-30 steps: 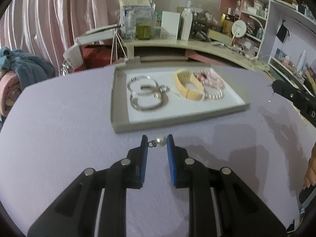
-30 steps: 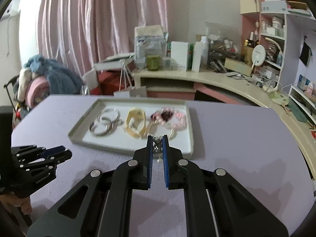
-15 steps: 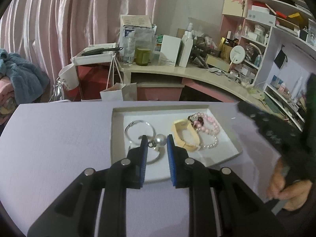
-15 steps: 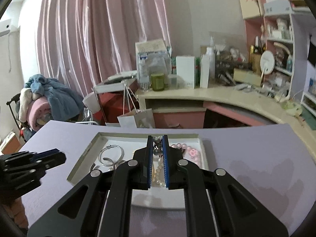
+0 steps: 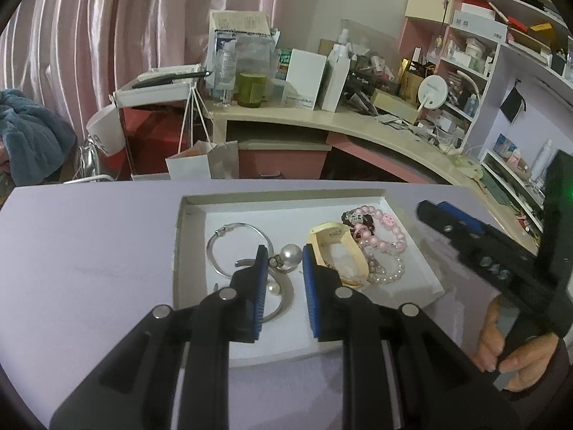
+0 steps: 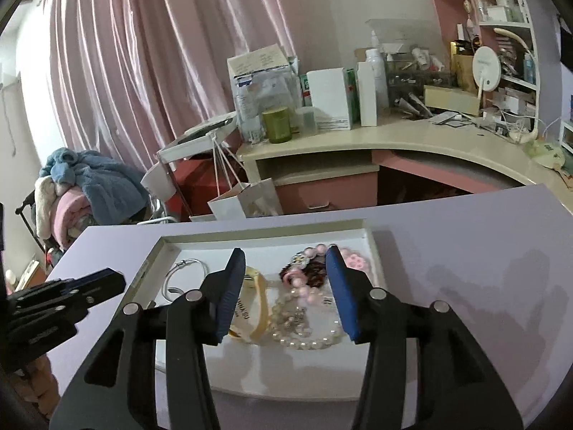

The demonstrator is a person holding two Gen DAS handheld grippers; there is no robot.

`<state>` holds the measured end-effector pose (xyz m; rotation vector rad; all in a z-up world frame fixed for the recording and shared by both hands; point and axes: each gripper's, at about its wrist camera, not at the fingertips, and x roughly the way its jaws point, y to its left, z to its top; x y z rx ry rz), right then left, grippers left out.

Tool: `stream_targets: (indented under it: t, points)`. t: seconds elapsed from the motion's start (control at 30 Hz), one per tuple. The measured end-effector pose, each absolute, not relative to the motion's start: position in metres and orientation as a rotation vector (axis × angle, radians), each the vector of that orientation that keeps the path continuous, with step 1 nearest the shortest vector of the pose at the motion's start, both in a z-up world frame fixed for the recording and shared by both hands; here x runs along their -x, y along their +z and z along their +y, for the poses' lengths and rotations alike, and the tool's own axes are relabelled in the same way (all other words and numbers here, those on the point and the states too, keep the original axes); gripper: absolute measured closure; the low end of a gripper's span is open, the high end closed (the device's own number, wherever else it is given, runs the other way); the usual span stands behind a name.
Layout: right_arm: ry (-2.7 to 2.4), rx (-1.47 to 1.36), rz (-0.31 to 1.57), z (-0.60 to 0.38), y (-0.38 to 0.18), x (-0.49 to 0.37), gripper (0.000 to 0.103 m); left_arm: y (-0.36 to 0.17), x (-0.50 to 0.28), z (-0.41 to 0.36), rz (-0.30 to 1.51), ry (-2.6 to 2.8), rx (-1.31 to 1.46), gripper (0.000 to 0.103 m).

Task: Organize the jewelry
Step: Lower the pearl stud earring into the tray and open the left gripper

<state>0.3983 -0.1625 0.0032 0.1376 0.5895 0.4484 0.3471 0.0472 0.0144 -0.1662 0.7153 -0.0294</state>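
The pearl earring point(image 5: 289, 255) sits pinched between the pads of the left gripper point(image 5: 284, 263), at centre frame in the left view, above the tray point(image 5: 189, 215) and not yet set down. In the tray lie silver hoops point(image 5: 229, 247) at left, a second pearl point(image 5: 274, 288) low by the left pad, a cream bangle point(image 5: 343, 254) in the middle, and pink and pearl bead bracelets point(image 5: 386, 247) at right. Most pieces look placed; the held earring seems to be what is left.

A second ago the left gripper held the earring over bare purple table point(image 5: 89, 251) short of the tray; now it is over the tray. The right gripper point(image 6: 286, 279) was pressed on a dangling piece; its jaws have just been opening and now stand spread with nothing between them, above the bracelets at lower centre of its view.
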Motion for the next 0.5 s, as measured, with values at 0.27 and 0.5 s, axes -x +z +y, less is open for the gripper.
stream_targets:
  t: [0.27, 0.5]
  points:
    - [0.420, -0.186, 0.583, -0.189, 0.006, -0.399, 0.053, 0.003, -0.362, 0.041, 0.727, -0.068, 0.197, 0.083]
    - [0.437, -0.209, 0.569, -0.197, 0.009, -0.395, 0.051, 0.002, -0.371, 0.025, 0.726, -0.101, 0.181, 0.083]
